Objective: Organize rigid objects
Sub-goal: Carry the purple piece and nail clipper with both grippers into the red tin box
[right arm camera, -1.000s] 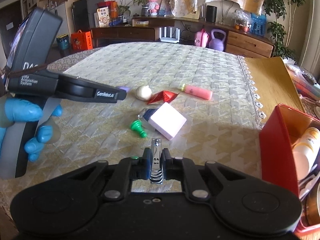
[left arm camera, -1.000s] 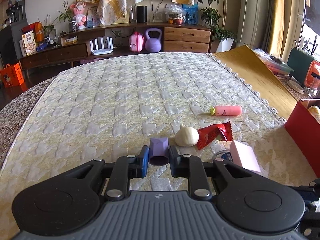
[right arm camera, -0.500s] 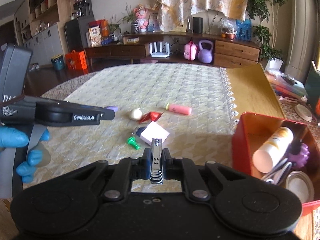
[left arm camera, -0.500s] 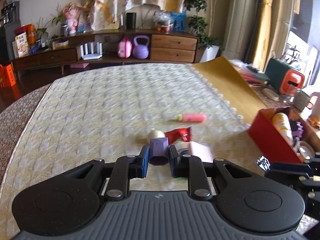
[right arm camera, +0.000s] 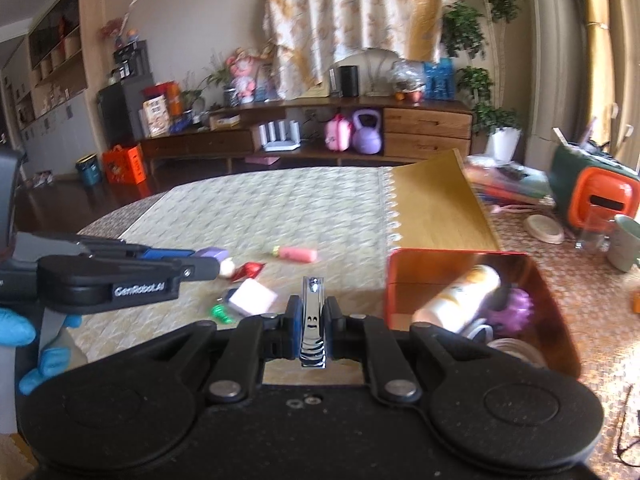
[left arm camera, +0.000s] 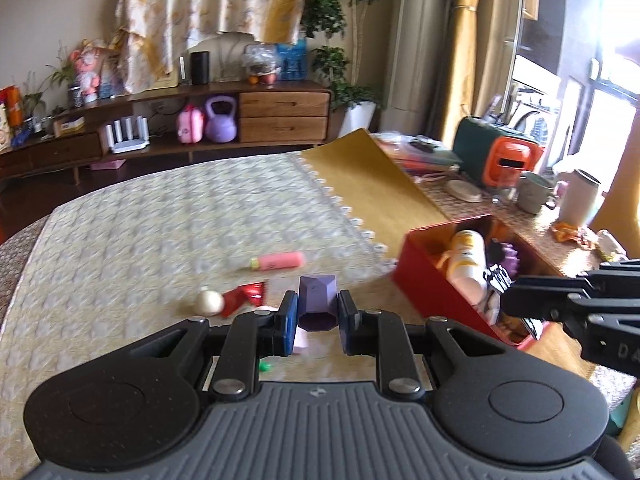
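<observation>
Left wrist view: my left claw (left arm camera: 318, 314) is pinching a small purple faceted block (left arm camera: 317, 304) between its blue pads, held above the quilted surface (left arm camera: 160, 224). Below and beyond the block lie a pink tube (left arm camera: 278, 261), a red foil wrapper (left arm camera: 245, 295) and a pale round garlic-like piece (left arm camera: 210, 302), the last two touching. A pink-white box (right arm camera: 253, 298) and a green pawn-shaped piece (right arm camera: 219, 312) sit nearer, partly hidden behind the claw in this view. To the right stands an open red box (left arm camera: 416, 276) holding a white-and-yellow bottle (left arm camera: 466, 264) and a purple spiky ball (left arm camera: 510, 254); my right claw's black body reaches in at the right edge, just in front of that box.

From the right wrist, my right claw (right arm camera: 313, 320) is clamped on a metal nail clipper (right arm camera: 313, 320) that stands upright between its pads, tip pointing forward. The red box sits just right of the clipper, its rim close beside the claw. At the left, my blue-gloved hand (right arm camera: 24, 344) grips the left claw's handle, and the purple block shows at its tip, over the surface near the garlic-like piece. The picture is somewhat blurred.
</observation>
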